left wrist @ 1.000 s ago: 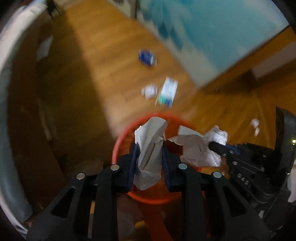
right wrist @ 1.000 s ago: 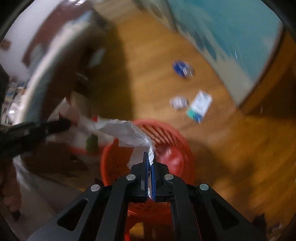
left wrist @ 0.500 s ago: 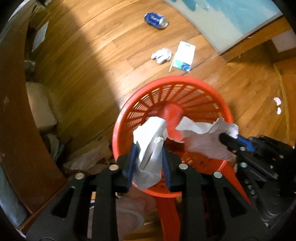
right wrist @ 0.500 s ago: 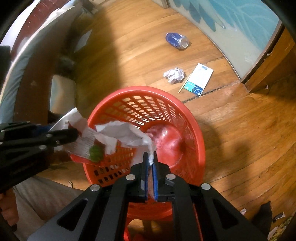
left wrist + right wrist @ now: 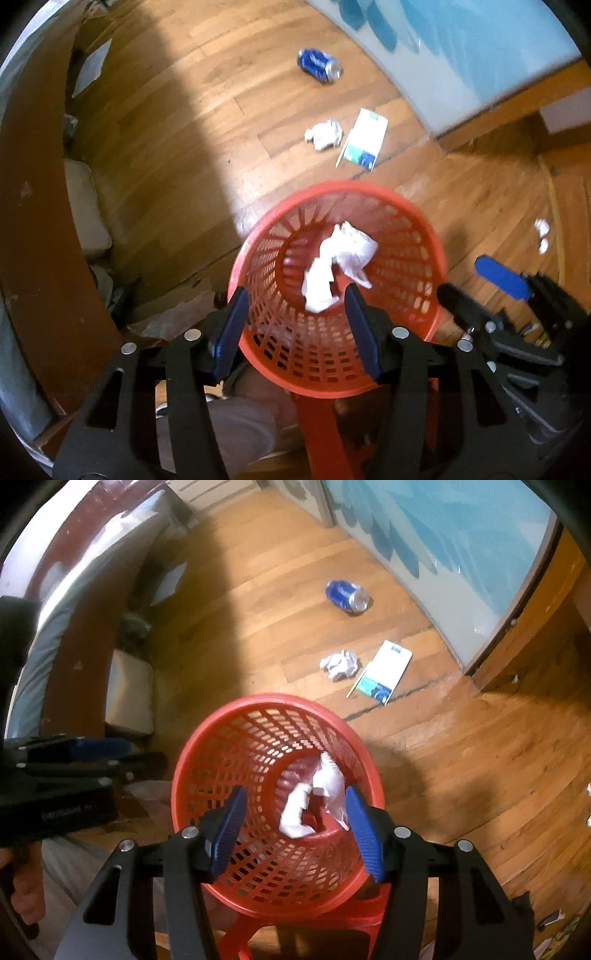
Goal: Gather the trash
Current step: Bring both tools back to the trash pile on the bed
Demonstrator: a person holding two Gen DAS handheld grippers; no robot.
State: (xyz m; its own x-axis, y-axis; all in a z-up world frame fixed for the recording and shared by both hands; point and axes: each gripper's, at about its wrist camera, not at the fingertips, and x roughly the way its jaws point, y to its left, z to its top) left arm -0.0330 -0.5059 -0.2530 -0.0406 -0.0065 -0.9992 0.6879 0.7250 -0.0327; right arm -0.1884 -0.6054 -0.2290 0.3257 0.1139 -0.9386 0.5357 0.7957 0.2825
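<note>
A red mesh basket [image 5: 413,225] stands on a red stool; it also shows in the right wrist view [image 5: 207,746]. White crumpled paper [image 5: 343,254] lies inside it, also seen in the right wrist view [image 5: 314,797]. My left gripper [image 5: 295,317] is open and empty above the basket's near rim. My right gripper [image 5: 293,823] is open and empty above the basket too. The right gripper shows at the right of the left wrist view [image 5: 484,284]; the left gripper shows at the left of the right wrist view [image 5: 92,753].
On the wooden floor lie a blue can [image 5: 319,66], a crumpled white paper [image 5: 325,134], a white and teal carton [image 5: 365,142] and small white scraps [image 5: 541,234]. A blue wall panel [image 5: 461,48] runs behind. A bed frame [image 5: 33,206] stands left.
Both grippers have opened and let go of the torn paper. The paper has fallen into the red basket.
</note>
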